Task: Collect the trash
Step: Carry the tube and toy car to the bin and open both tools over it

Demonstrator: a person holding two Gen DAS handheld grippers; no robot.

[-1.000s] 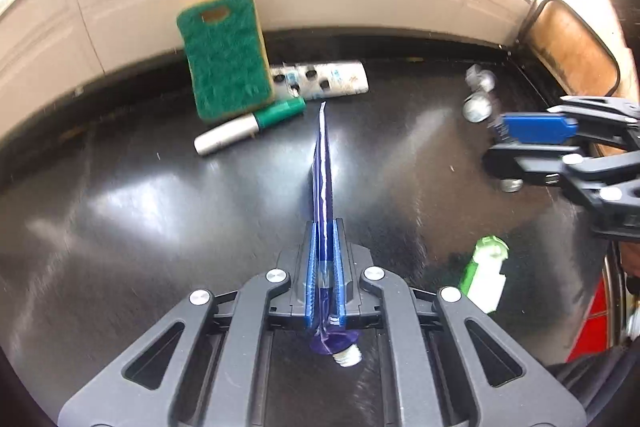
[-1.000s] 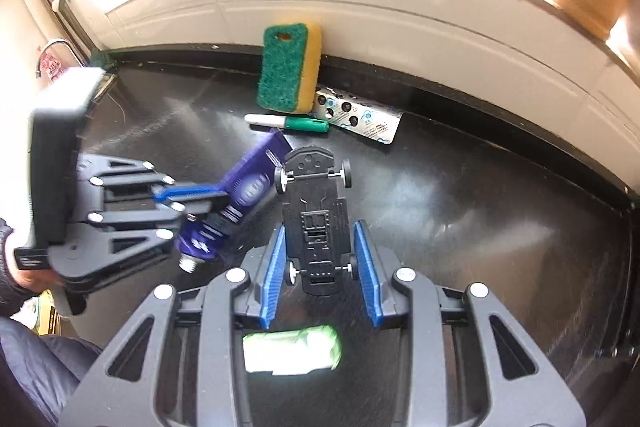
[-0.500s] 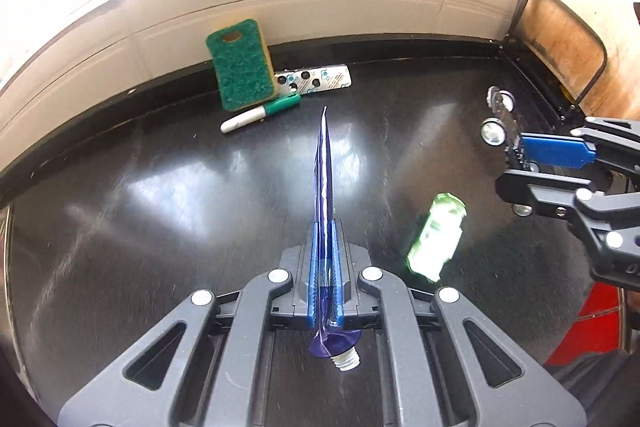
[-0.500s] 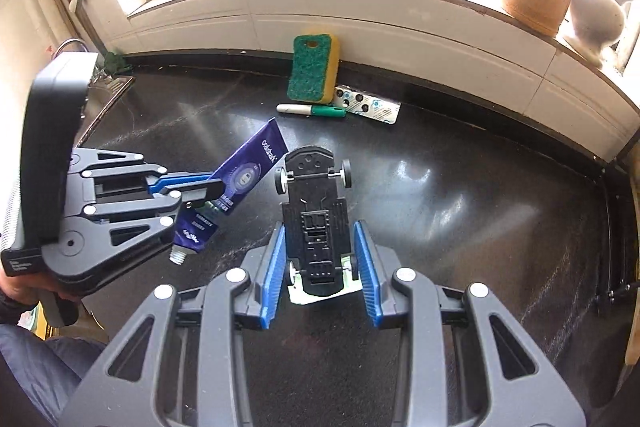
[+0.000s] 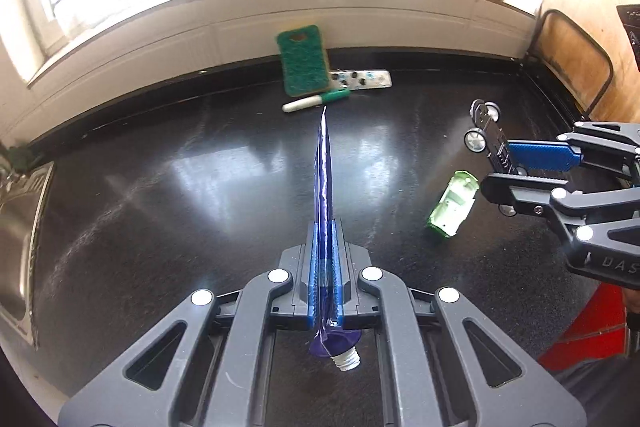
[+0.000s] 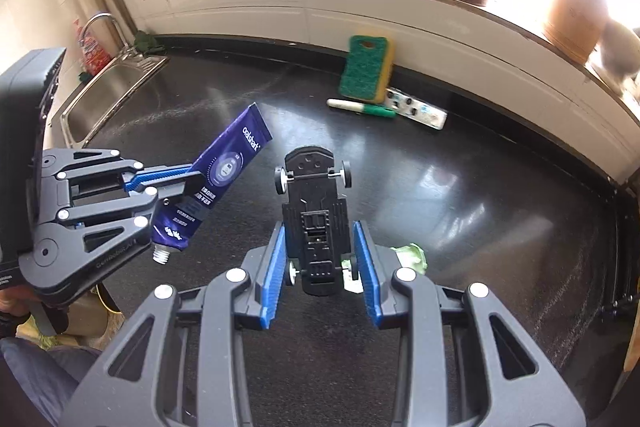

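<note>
Two blue pads of the left gripper [image 5: 325, 267] pinch a flattened purple tube [image 5: 324, 179], capless, above the worktop [image 5: 200, 187]. From the right wrist, the right gripper [image 6: 320, 259] clamps a black toy chassis [image 6: 314, 219]; the tube [image 6: 224, 179] hangs left.

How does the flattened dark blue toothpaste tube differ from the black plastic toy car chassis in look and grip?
The flattened dark blue toothpaste tube is thin, soft and printed; the black plastic toy car chassis is rigid, with wheels.
The left gripper is shut almost flat on the tube; the right gripper holds the chassis with jaws apart.
Both are lifted off the dark countertop.
</note>
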